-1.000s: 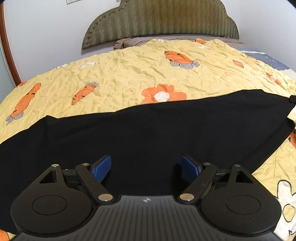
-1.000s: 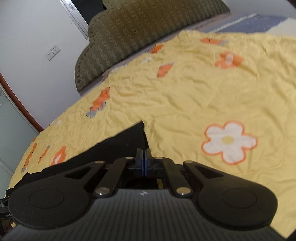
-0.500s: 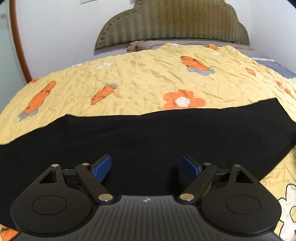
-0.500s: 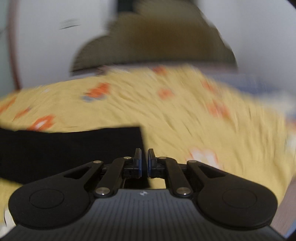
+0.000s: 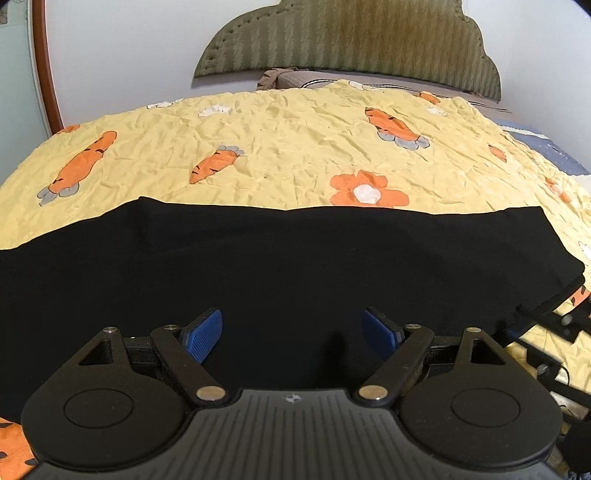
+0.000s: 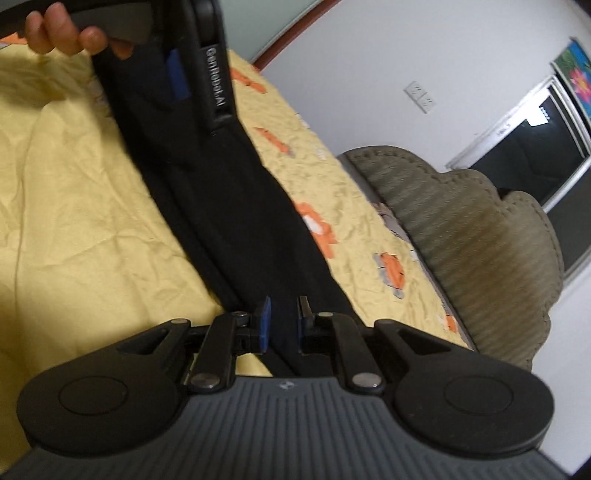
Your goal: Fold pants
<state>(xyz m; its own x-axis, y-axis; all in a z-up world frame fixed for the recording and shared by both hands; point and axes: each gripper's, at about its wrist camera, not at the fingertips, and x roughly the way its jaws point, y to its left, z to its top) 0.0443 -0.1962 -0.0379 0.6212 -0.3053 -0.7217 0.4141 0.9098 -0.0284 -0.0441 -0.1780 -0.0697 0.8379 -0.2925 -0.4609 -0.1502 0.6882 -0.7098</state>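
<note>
Black pants (image 5: 295, 258) lie flat in a long band across the yellow bedspread (image 5: 295, 147). My left gripper (image 5: 291, 334) is open, its blue pads wide apart just above the near part of the pants. In the right wrist view the pants (image 6: 236, 206) run away from the camera. My right gripper (image 6: 282, 323) is partly open, its pads (image 6: 264, 325) standing on either side of the pants' end without pinching it. The right gripper also shows at the right edge of the left wrist view (image 5: 554, 325).
The bedspread has orange carrot and flower prints. An olive padded headboard (image 5: 351, 40) stands at the far end against a white wall. In the right wrist view the person's hand (image 6: 62, 33) holds the left gripper's body (image 6: 207, 62) over the pants.
My right gripper has opened from shut and let go of the pants' end, and has swung round to face along the pants. The pants' right end now lies flat. My left gripper stays open.
</note>
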